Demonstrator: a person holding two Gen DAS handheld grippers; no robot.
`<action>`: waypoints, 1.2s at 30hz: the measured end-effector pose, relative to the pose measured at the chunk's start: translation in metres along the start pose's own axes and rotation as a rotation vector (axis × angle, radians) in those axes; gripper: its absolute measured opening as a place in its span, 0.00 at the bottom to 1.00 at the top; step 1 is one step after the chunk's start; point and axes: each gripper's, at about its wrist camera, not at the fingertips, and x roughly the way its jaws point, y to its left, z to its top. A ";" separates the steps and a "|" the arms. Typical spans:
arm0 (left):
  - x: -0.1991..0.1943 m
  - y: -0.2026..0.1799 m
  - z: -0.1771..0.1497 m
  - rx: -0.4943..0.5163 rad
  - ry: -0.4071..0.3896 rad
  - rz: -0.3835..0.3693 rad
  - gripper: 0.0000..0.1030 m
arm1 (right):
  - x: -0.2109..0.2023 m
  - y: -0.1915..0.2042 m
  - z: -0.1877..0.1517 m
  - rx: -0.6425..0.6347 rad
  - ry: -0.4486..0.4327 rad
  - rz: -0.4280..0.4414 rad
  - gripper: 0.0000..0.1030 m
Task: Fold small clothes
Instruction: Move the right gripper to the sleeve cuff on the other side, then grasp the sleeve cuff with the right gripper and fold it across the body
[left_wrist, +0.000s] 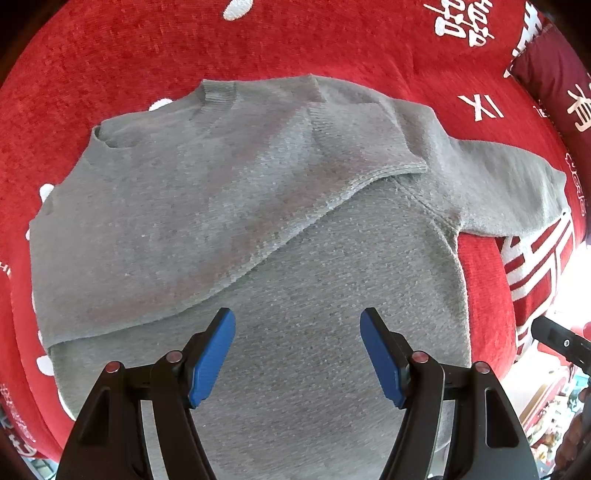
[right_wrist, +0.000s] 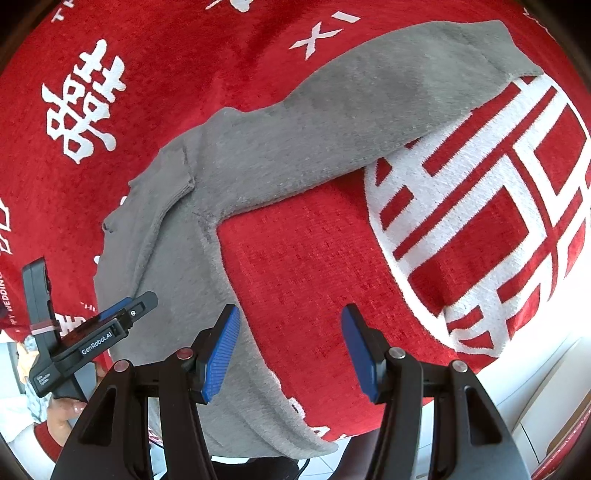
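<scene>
A small grey knit sweater (left_wrist: 258, 229) lies flat on a red cloth (left_wrist: 110, 55) with white characters. One sleeve is folded across its body toward the left; the other sleeve (left_wrist: 509, 184) stretches out to the right. My left gripper (left_wrist: 297, 354) is open and empty, hovering over the sweater's lower body. In the right wrist view the sweater (right_wrist: 192, 229) lies to the left with the outstretched sleeve (right_wrist: 369, 110) running up to the right. My right gripper (right_wrist: 290, 350) is open and empty above the red cloth by the sweater's right hem. The left gripper (right_wrist: 92, 332) shows at the left there.
The red cloth (right_wrist: 314, 258) carries a large white double-happiness emblem (right_wrist: 480, 206) at the right. A dark red cushion (left_wrist: 554, 81) lies at the far right. The table's near edge drops to a bright floor (right_wrist: 535, 387) at the lower right.
</scene>
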 end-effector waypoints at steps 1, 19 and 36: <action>0.000 0.000 0.000 0.001 0.000 -0.001 0.69 | 0.000 -0.001 0.000 0.002 0.000 0.000 0.59; -0.002 -0.004 0.007 -0.020 -0.021 0.000 0.69 | 0.006 -0.020 0.015 0.075 -0.020 0.053 0.59; 0.008 -0.038 0.034 -0.070 -0.078 -0.036 0.69 | -0.023 -0.131 0.090 0.335 -0.302 0.157 0.59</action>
